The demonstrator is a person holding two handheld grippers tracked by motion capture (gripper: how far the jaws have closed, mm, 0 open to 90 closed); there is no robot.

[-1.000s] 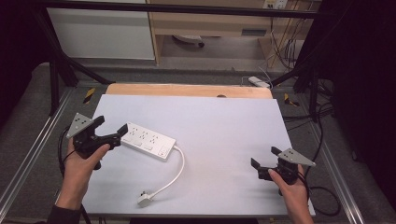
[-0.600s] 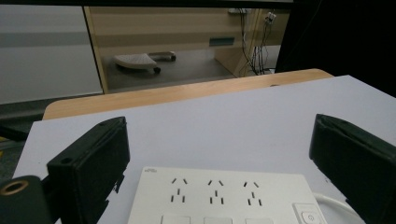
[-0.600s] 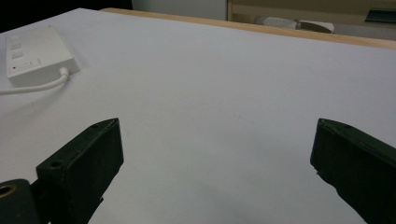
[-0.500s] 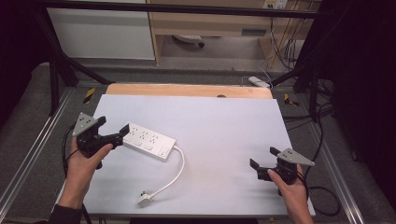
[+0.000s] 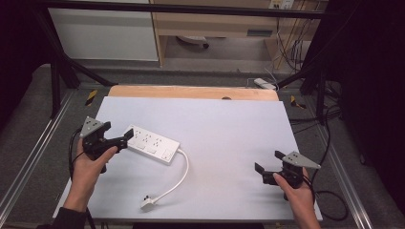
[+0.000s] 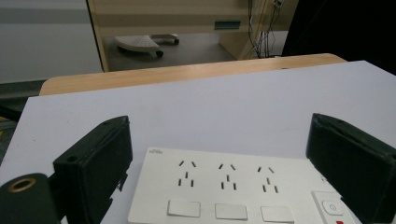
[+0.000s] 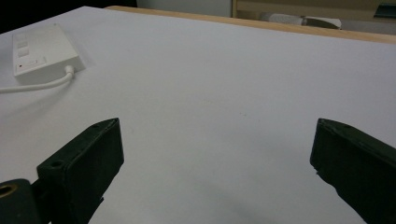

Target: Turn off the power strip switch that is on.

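White and flat, the power strip lies on the left half of the pale surface, set at a slant with its near-right end toward the middle. From that end a white cord curves toward the near edge and ends in a plug lying loose on the surface.

The left claw is held in the person's left hand at the strip's far-left end. Its jaws stand wide apart; in the left claw view they sit on either side of the strip, one off each long side, and neither clearly touches it. That view shows three rows of sockets, three square switches below them, and a power button with a red mark at the right edge.

The right claw is held in the right hand near the surface's near-right corner, well apart from the strip and cord. Its jaws are also spread wide with bare surface between them. In the right claw view the strip sits far off at upper left, its cord trailing out the left edge.

A wooden strip runs along the far side of the surface.
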